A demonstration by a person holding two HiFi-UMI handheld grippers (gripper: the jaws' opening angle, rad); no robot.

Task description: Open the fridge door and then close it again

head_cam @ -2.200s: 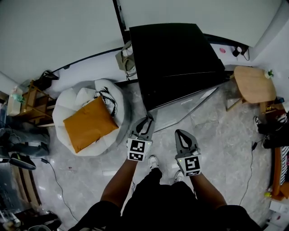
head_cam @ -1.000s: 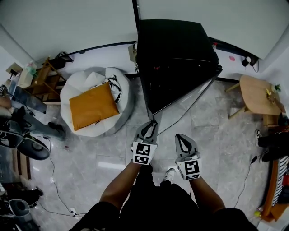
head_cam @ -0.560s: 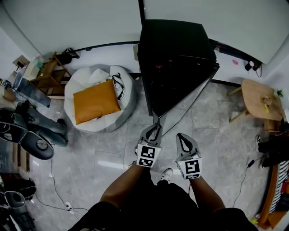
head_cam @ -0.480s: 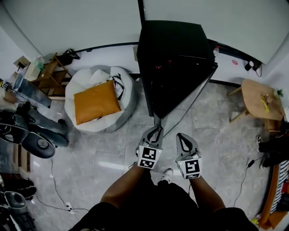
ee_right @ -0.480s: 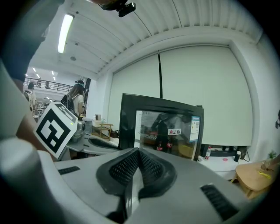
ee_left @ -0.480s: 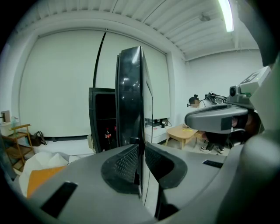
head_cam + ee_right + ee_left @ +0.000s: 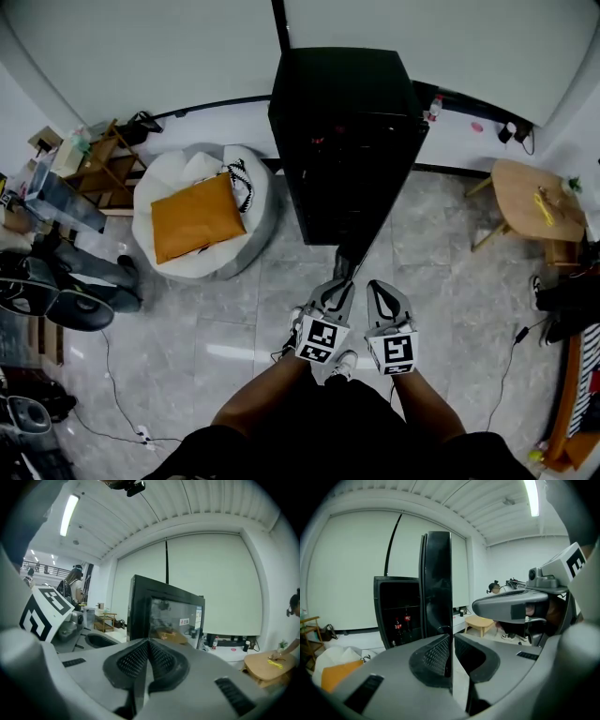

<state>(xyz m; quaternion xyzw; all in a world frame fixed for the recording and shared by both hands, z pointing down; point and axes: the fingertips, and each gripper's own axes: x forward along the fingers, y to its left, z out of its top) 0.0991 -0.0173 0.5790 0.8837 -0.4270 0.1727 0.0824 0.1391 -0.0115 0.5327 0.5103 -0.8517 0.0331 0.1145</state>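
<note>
Left claw (image 7: 451, 644) clamped on the free edge of the fridge door (image 7: 438, 583), door wide open; right claw (image 7: 148, 645) shut, empty.
Left claw's jaws have just been closing. The thin door edge runs upright between the ribbed pads (image 7: 433, 654), which press it from both sides. In the head view the door sticks out edge-on from the front of the black fridge (image 7: 342, 141) toward the person, left claw at its outer end. Fridge inside is exposed: dark shelves, two dark bottles with red labels (image 7: 397, 626). Right claw's jaws are together with nothing between them. It sits just beside the left claw, touching nothing, facing the door's glass pane. Fridge stands on the grey tiled floor (image 7: 234, 319) against the white wall, with a white beanbag (image 7: 169, 187) carrying an orange cushion (image 7: 195, 217) off to its left.
</note>
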